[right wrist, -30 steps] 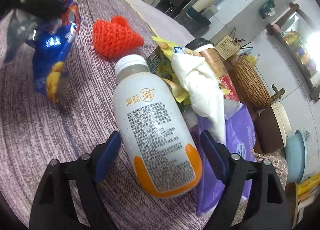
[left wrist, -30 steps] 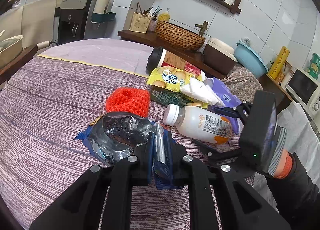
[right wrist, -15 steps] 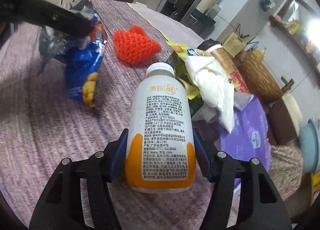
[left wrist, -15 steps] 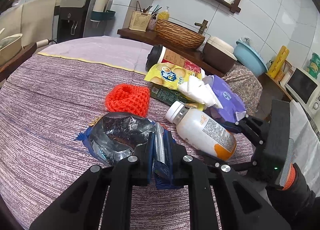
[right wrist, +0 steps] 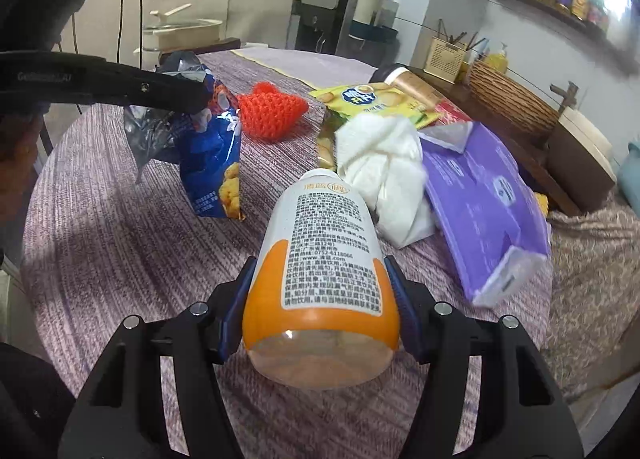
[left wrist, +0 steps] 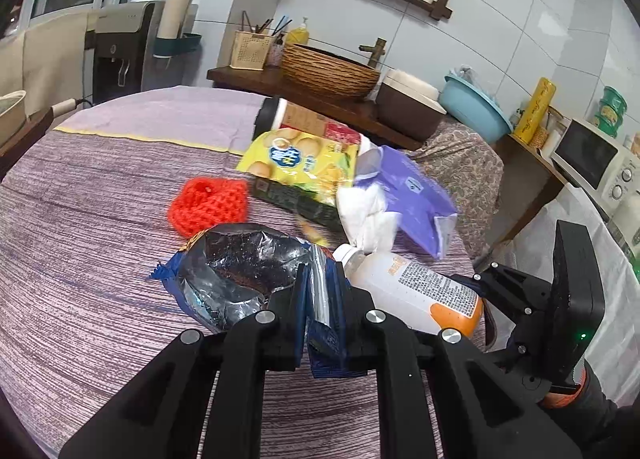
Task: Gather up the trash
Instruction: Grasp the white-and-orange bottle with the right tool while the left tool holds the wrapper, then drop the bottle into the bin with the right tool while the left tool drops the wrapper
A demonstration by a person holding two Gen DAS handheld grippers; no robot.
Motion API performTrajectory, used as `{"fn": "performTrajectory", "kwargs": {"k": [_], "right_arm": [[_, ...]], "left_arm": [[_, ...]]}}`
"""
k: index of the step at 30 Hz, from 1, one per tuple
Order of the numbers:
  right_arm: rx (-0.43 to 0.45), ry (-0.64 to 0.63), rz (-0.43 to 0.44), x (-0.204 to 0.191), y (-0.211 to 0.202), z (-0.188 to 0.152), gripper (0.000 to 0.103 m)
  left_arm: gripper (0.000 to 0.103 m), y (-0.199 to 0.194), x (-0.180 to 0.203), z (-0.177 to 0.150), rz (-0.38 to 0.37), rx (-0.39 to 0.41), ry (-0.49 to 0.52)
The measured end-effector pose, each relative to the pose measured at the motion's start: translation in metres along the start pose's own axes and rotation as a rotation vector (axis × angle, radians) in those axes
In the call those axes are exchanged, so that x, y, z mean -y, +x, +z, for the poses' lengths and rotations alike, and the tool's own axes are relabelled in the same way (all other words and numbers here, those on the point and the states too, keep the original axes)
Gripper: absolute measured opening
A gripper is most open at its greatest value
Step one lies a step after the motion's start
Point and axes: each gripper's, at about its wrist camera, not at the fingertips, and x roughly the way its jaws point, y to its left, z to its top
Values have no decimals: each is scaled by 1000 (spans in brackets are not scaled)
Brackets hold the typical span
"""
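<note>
My left gripper (left wrist: pixel 322 315) is shut on the rim of an open blue snack bag (left wrist: pixel 240 275) with a silver lining, held up over the table; the bag also shows in the right wrist view (right wrist: pixel 210 151). My right gripper (right wrist: pixel 320 299) is shut on the orange base of a white plastic bottle (right wrist: pixel 320 243), lifted with its cap pointing away toward the bag; the bottle also shows in the left wrist view (left wrist: pixel 412 291). More trash lies behind: a crumpled white tissue (right wrist: pixel 384 163), a purple packet (right wrist: pixel 480 195), a yellow biscuit wrapper (left wrist: pixel 300 163) and a paper cup on its side (left wrist: pixel 288 119).
A red crocheted piece (left wrist: pixel 208 203) lies on the purple striped tablecloth (left wrist: pixel 80 219) left of the trash pile. A wooden counter with a wicker basket (left wrist: pixel 328 71) stands behind the table. The table edge falls off at the right, near a microwave (left wrist: pixel 592 163).
My right gripper closed on the bottle, lifted it off the table and swung it toward the open bag. The tissue and purple packet shifted. My left gripper kept hold of the bag.
</note>
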Motion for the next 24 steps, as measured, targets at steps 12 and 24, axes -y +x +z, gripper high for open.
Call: {"fn": "performTrajectory", "kwargs": {"k": [12,24], "right_arm": [[104,178,-40,37,-61,-36,62],[137,347,-224,111,-123,-85,62]], "left_arm": [[13,11,68,5,-116,-8,112],[13,60,153,14,-258,-68,236]]}}
